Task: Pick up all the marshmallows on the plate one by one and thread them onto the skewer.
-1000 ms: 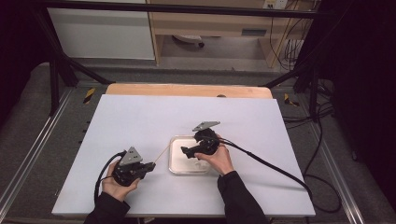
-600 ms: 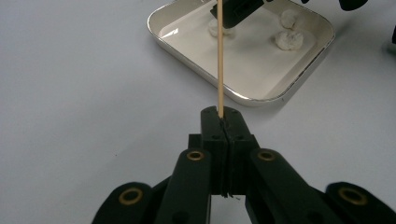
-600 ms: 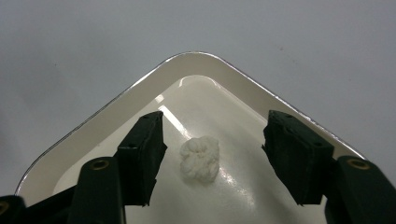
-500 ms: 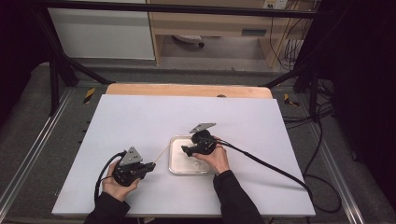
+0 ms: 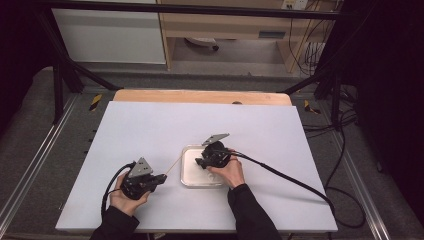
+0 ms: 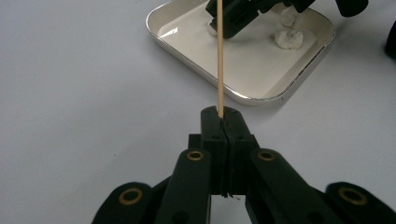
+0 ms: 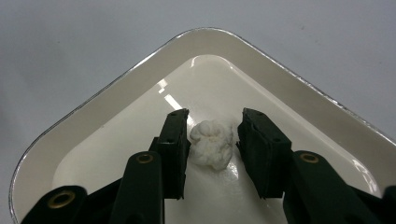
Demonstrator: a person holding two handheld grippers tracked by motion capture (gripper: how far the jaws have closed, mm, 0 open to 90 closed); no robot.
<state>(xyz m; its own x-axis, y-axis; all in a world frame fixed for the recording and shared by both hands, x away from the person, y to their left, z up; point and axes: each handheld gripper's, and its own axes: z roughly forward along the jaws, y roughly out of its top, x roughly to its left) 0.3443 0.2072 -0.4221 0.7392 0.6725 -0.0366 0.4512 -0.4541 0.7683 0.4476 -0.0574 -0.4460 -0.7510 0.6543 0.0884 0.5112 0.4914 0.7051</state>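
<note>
White lump: a soft, crumpled white lump (image 7: 212,148) lies on the floor of the tray, toward its middle, between the jaws of the right tongs.
Other lumps: two more white lumps (image 6: 289,38) sit on the tray floor, on the lump's far side as the left gripper view shows it.
Right tongs: the right tongs (image 7: 212,154) stand narrow around the lump, having just been closing; one pad seems to touch it and a gap shows at the other, so I judge it not yet gripped.
Tray: a shallow white tray (image 5: 187,179) with a bright metal rim, lying flat on the table.
Skewer: a thin wooden skewer (image 6: 220,60) points toward the tray and passes over its near rim.
Left tongs: the left tongs (image 6: 221,114) are clamped tight on the skewer's butt end, held beside the tray.
Table: a pale table (image 5: 150,130) carries the tray.
Doing it well: close gently until both pads meet the lump, centred, since it looks soft and would squash or slip out sideways.
Next care: lift straight up clear of the tray rim, and keep the skewer steady so its point can meet the lump's middle.
</note>
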